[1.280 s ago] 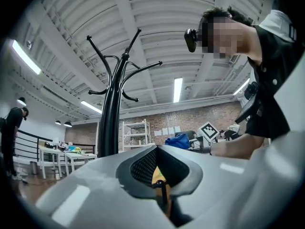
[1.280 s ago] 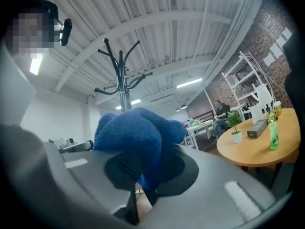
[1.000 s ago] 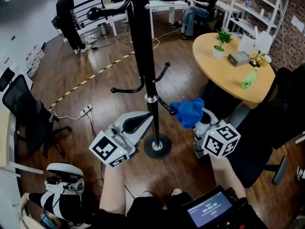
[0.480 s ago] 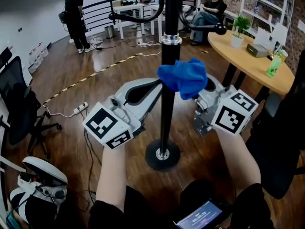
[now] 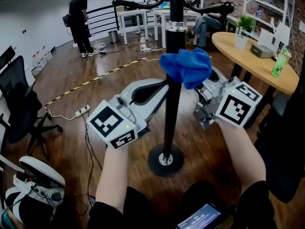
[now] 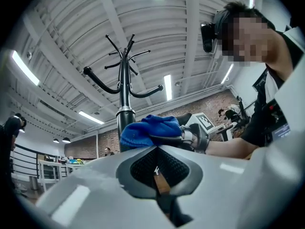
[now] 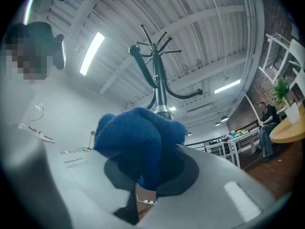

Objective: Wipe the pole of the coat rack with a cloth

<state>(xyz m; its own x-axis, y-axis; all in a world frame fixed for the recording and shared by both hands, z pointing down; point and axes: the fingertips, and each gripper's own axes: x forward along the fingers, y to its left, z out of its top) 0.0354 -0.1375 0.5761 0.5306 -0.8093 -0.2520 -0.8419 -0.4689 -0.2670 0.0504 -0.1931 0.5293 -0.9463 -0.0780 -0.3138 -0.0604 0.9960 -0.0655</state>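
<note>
Wiping step looks under way: the right gripper (image 5: 206, 86) is clamped on a bunched blue cloth (image 5: 187, 67), which presses on the black pole (image 5: 172, 104) of the coat rack from its right side, just below the silver collar (image 5: 175, 26) and well above the round base (image 5: 165, 160). The left gripper (image 5: 159, 90) has its jaws together with nothing between them, tips right at the pole's left side, probably steadying it. The next move likely calls for sliding the cloth along the pole with pressure kept on, then working round to the faces not yet covered. Writing: none readable. The marker cubes show only black-and-white squares, and the small screen (image 5: 199, 217) at the bottom shows digits too small to read.
</note>
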